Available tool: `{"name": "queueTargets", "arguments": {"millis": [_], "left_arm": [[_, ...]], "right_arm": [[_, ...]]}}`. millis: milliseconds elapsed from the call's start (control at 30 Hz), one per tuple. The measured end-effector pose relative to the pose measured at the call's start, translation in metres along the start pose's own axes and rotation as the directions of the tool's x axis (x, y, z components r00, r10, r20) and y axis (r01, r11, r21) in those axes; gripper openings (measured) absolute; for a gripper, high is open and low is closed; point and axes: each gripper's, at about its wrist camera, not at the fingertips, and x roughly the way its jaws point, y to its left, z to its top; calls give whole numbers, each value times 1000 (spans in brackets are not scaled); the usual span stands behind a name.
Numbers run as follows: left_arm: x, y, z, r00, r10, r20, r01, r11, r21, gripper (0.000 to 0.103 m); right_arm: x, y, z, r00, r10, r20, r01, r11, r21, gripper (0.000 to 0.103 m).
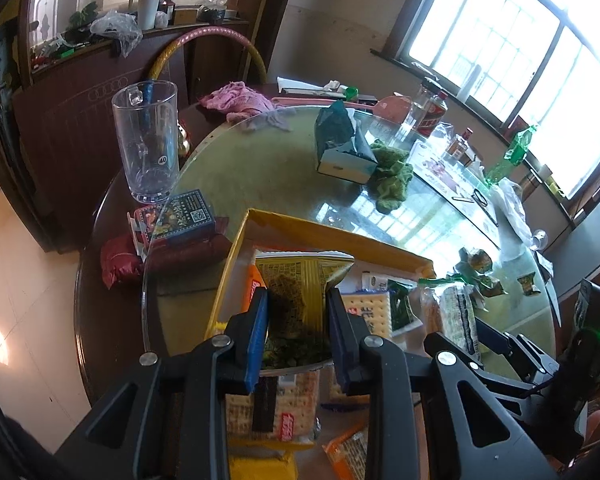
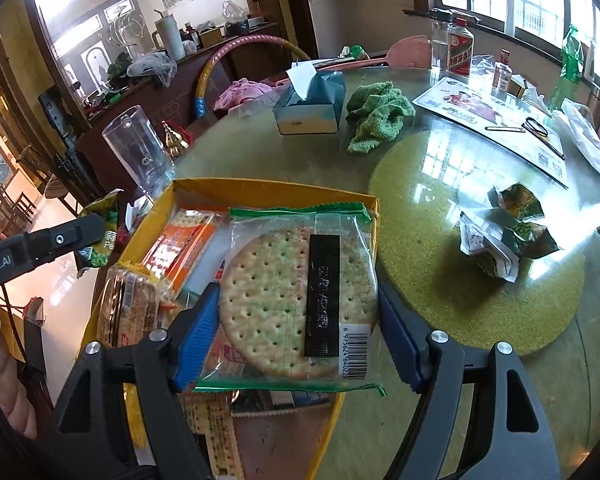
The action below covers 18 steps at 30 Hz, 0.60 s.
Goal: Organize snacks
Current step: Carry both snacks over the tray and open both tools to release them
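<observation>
A yellow cardboard box [image 1: 332, 236] [image 2: 260, 186] sits on the round glass table and holds several cracker packets. My left gripper [image 1: 298, 332] is shut on a yellow-green pea snack packet [image 1: 300, 280] held above the box. My right gripper [image 2: 298, 328] is shut on a clear round-cracker packet [image 2: 296, 300] with green edges, held above the box's right side. Orange cracker packets [image 2: 188, 240] lie inside. Several small green snack packets [image 2: 512, 224] [image 1: 480, 272] lie loose on the table to the right of the box.
A tall clear glass mug [image 1: 146, 140] [image 2: 140, 152] stands left of the box, near red packets and a dark card box [image 1: 180, 216]. A teal tissue box [image 2: 312, 100], a green cloth [image 2: 376, 114], bottles [image 2: 460, 48] and a leaflet [image 2: 496, 116] lie farther back.
</observation>
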Motion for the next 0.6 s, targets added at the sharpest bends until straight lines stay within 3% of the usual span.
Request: {"name": "queueTargets", "arguments": {"millis": [600], "left_arm": [[42,5,16,997,31,-67,-30,999,13,28]], "right_arm": [[31,-1,12,1000,2,-26,-1,1000,15,76]]}}
